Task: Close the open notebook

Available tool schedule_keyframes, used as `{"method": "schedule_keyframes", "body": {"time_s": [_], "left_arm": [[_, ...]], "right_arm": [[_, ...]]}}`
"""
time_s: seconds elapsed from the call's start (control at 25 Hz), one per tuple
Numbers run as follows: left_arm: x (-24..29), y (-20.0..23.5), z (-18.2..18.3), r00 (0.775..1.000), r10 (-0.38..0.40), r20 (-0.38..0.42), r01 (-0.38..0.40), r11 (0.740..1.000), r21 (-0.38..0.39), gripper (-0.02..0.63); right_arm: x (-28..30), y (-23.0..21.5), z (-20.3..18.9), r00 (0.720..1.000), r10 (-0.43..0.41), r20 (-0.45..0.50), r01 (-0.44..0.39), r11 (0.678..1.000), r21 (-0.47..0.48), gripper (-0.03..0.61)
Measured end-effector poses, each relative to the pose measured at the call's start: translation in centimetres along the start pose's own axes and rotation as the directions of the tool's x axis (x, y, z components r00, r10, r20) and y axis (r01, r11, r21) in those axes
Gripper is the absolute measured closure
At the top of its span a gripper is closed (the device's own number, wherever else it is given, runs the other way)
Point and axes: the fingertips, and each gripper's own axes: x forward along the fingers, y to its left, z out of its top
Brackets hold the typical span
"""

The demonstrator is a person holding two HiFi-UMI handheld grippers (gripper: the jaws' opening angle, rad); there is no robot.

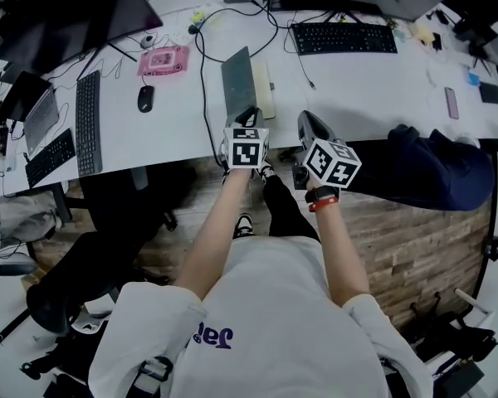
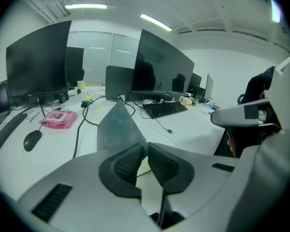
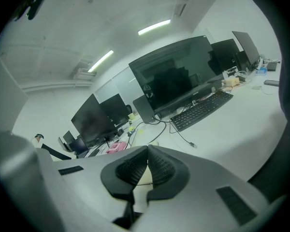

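Grey and stiff, the cover (image 1: 237, 81) of the notebook (image 1: 266, 89) stands raised off its cream pages. The notebook lies on the white surface (image 1: 357, 89), near its near edge and about the middle of its width.

The left claw (image 1: 247, 116) sits at the near end of that cover. In the left gripper view its jaws are drawn together at the tips (image 2: 146, 146). The cover's (image 2: 118, 127) right edge runs straight down into the seam between them, so the claw appears pinched on that edge. A strip of cream page shows below the pads.

The right claw (image 1: 305, 121) hovers just right of the notebook, over the near edge of the surface. Its jaws are also closed tip to tip (image 3: 147, 151) with nothing gripped between them.

A black cable (image 1: 203, 89) runs along the notebook's left side. Further left lie a mouse (image 1: 145, 98) and a pink pouch (image 1: 163, 60). A black keyboard (image 1: 343, 37) sits far and to the right.
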Motion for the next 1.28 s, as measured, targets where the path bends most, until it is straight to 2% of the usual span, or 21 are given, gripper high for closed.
{"method": "schedule_keyframes", "body": {"time_s": [0.64, 1.28], "left_arm": [[4.5, -2.6, -2.4, 0.996, -0.008, -0.086, 0.016, 0.996, 0.086, 0.552], [8.6, -3.4, -5.7, 0.981, -0.034, -0.190, 0.056, 0.993, 0.108, 0.541]], "right_arm": [[-0.1, -2.4, -0.3, 0.999, -0.035, -0.005, 0.036, 0.999, 0.030, 0.578], [0.1, -3.9, -0.9, 0.996, -0.086, -0.009, 0.087, 0.992, 0.088, 0.578]]}}
